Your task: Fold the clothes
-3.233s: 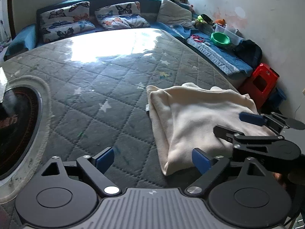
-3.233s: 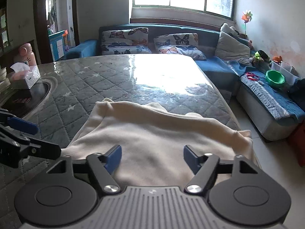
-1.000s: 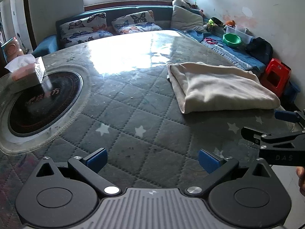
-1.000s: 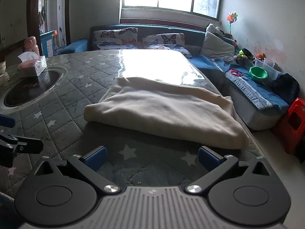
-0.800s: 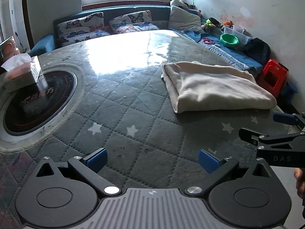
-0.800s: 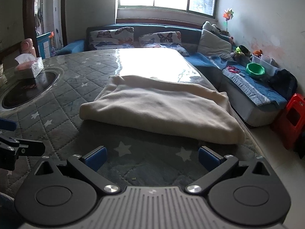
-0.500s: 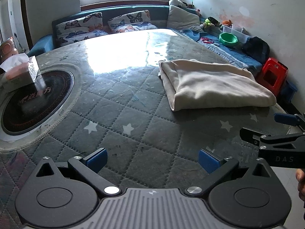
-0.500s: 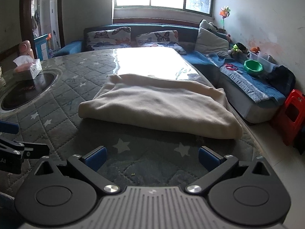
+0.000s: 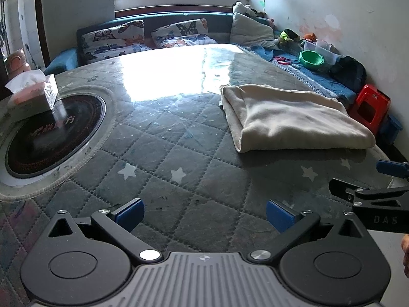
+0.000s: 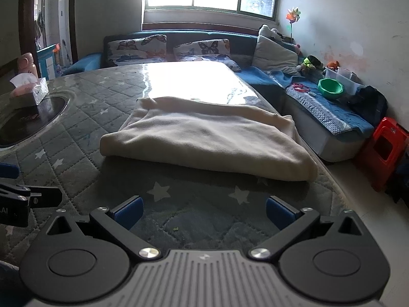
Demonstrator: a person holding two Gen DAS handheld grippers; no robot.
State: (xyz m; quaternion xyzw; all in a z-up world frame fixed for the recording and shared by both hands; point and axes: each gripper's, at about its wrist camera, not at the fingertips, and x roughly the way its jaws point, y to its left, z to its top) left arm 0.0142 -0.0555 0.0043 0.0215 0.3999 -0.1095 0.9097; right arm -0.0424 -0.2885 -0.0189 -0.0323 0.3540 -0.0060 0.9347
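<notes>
A cream garment (image 9: 288, 117) lies folded into a flat rectangle on the right part of the quilted grey table (image 9: 163, 158). The right wrist view shows the same cream garment (image 10: 204, 138) straight ahead. My left gripper (image 9: 204, 216) hovers over the near table edge, open and holding nothing, well short of the garment. My right gripper (image 10: 203, 213) is also open and empty, a short way before the garment's near fold. Each gripper shows at the edge of the other's view: the right gripper (image 9: 370, 179), the left gripper (image 10: 15, 186).
A round black hotplate (image 9: 51, 135) is set into the table at left, with a tissue box (image 9: 33, 92) on it. Beyond the table stands a blue sofa (image 9: 163, 33) with butterfly cushions. A red stool (image 10: 383, 148) and a green bowl (image 10: 329, 87) are at right.
Both grippers have let go of the garment and drawn back toward the near table edge, opening wider. The garment now lies folded and still.
</notes>
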